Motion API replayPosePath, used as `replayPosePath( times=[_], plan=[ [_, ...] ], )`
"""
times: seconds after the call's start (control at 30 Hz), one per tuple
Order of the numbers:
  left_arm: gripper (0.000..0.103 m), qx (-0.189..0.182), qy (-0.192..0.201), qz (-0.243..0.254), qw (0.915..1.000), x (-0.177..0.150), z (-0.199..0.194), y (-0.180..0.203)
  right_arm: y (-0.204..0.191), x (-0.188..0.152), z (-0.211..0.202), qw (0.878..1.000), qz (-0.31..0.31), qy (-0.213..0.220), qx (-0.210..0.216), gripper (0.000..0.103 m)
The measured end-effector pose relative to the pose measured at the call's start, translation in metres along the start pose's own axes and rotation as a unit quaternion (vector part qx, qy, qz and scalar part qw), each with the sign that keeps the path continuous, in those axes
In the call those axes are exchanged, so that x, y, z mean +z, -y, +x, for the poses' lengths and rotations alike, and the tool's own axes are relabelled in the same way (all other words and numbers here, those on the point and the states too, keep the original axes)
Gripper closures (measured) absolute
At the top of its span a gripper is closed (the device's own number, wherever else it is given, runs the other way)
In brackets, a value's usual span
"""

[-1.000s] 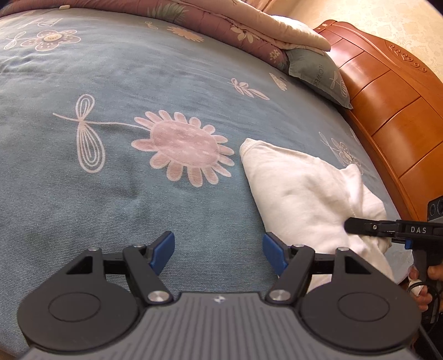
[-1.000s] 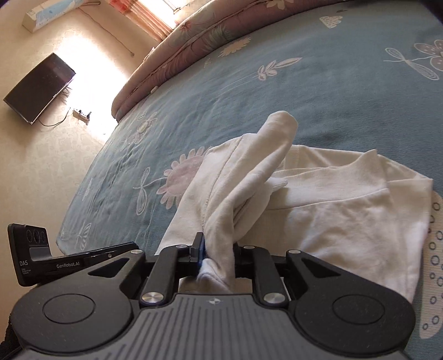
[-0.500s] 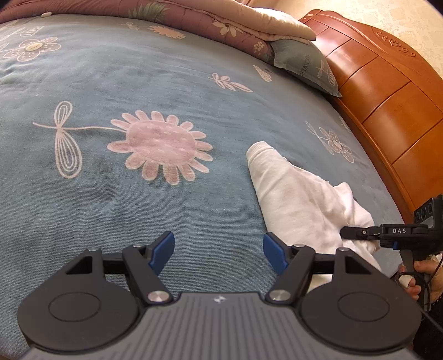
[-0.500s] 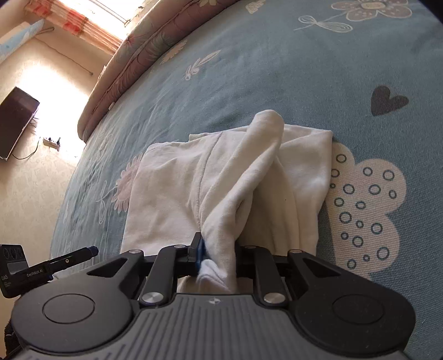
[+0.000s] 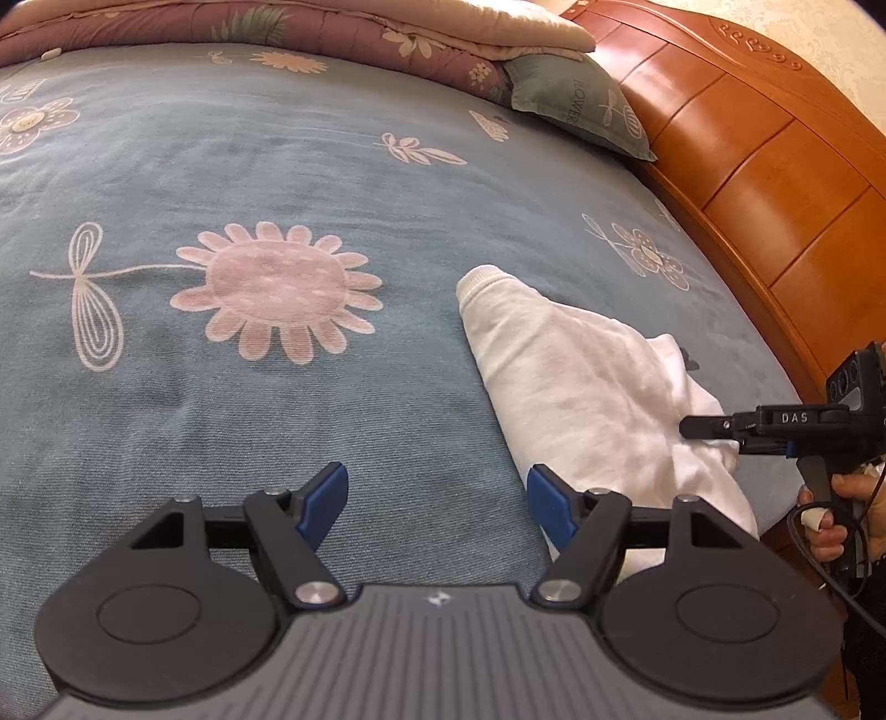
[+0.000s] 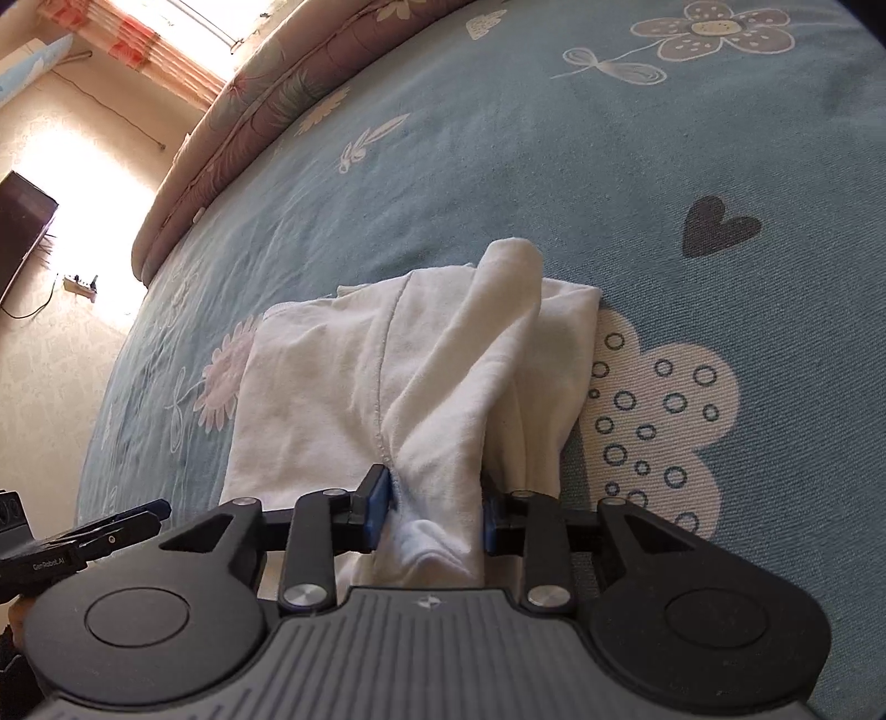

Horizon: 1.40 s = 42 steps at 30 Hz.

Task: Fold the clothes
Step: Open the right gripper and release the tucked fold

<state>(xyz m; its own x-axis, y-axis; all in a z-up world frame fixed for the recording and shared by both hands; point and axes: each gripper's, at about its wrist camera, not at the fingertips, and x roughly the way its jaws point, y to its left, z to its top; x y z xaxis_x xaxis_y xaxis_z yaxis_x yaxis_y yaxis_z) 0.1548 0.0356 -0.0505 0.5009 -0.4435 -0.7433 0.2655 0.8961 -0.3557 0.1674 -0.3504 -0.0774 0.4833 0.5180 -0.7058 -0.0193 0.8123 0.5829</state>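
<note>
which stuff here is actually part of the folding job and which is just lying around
Part of the job:
white garment, bunched on the bedspread
right gripper, shut on a fold of it
left gripper, open, holding nothing

Just there:
blue flowered bedspread
pillow
rolled quilt
wooden headboard
television
power strip

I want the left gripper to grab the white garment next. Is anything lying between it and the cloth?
Nothing visible does. The left gripper is open over bare blue bedspread, with the white garment just to its right. The right gripper already pinches the garment's near end.
</note>
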Motion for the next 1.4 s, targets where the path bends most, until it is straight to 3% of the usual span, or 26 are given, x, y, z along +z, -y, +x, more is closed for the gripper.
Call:
replayPosePath(
  times=[0.07, 0.23, 0.3, 0.4, 0.47, 0.6, 0.67, 0.77, 0.9, 1.0, 1.13, 1.23, 1.3, 1.37, 1.4],
  plan=[
    [0.032, 0.001, -0.004, 0.024, 0.9997, -0.001, -0.001, 0.008, -0.005, -0.004, -0.018, 1.000, -0.008, 0.022, 0.001, 0.040],
    [0.031, 0.004, -0.027, 0.097, 0.9949, -0.009, -0.002, 0.034, -0.020, -0.017, -0.059, 0.997, -0.032, 0.066, 0.021, 0.029],
    [0.030, 0.011, -0.032, 0.140, 0.9895, -0.017, -0.005, 0.048, -0.034, -0.026, -0.063, 0.995, -0.050, 0.061, 0.055, 0.028],
    [0.027, 0.011, -0.039, 0.179, 0.9831, -0.027, -0.011, 0.063, -0.061, -0.045, -0.053, 0.990, -0.088, 0.020, 0.112, 0.027],
    [0.027, -0.002, -0.043, 0.200, 0.9788, -0.035, -0.017, 0.071, -0.074, -0.058, -0.045, 0.988, -0.111, 0.005, 0.105, 0.027],
    [0.022, -0.017, -0.042, 0.263, 0.9638, -0.063, -0.018, 0.094, -0.081, -0.069, -0.037, 0.990, -0.113, 0.011, 0.086, 0.027],
    [0.022, -0.017, -0.036, 0.294, 0.9551, -0.077, -0.015, 0.106, -0.075, -0.069, -0.037, 0.991, -0.085, 0.020, 0.100, 0.027],
    [0.022, 0.034, 0.017, 0.337, 0.9406, -0.092, 0.000, 0.121, -0.069, -0.071, -0.041, 0.991, -0.052, 0.033, 0.122, 0.027],
    [0.022, 0.101, 0.086, 0.391, 0.9106, -0.111, 0.019, 0.141, -0.067, -0.078, -0.054, 0.989, -0.036, 0.055, 0.133, 0.026],
    [0.022, 0.142, 0.107, 0.399, 0.8998, -0.115, 0.020, 0.141, -0.066, -0.084, -0.063, 0.989, -0.041, 0.068, 0.125, 0.026],
    [0.021, 0.137, 0.066, 0.347, 0.9254, -0.115, 0.007, 0.109, -0.056, -0.090, -0.064, 0.991, -0.039, 0.070, 0.111, 0.026],
    [0.021, 0.109, 0.039, 0.316, 0.9417, -0.115, -0.004, 0.087, -0.048, -0.089, -0.054, 0.992, -0.033, 0.058, 0.109, 0.026],
    [0.021, 0.092, 0.025, 0.304, 0.9480, -0.111, -0.014, 0.079, -0.047, -0.088, -0.044, 0.991, -0.038, 0.042, 0.119, 0.026],
    [0.021, 0.083, 0.024, 0.297, 0.9510, -0.104, -0.026, 0.072, -0.040, -0.089, -0.033, 0.994, -0.045, 0.031, 0.091, 0.026],
    [0.021, 0.081, 0.029, 0.294, 0.9520, -0.100, -0.032, 0.070, -0.031, -0.090, -0.029, 0.997, -0.043, 0.028, 0.053, 0.026]
  ],
)
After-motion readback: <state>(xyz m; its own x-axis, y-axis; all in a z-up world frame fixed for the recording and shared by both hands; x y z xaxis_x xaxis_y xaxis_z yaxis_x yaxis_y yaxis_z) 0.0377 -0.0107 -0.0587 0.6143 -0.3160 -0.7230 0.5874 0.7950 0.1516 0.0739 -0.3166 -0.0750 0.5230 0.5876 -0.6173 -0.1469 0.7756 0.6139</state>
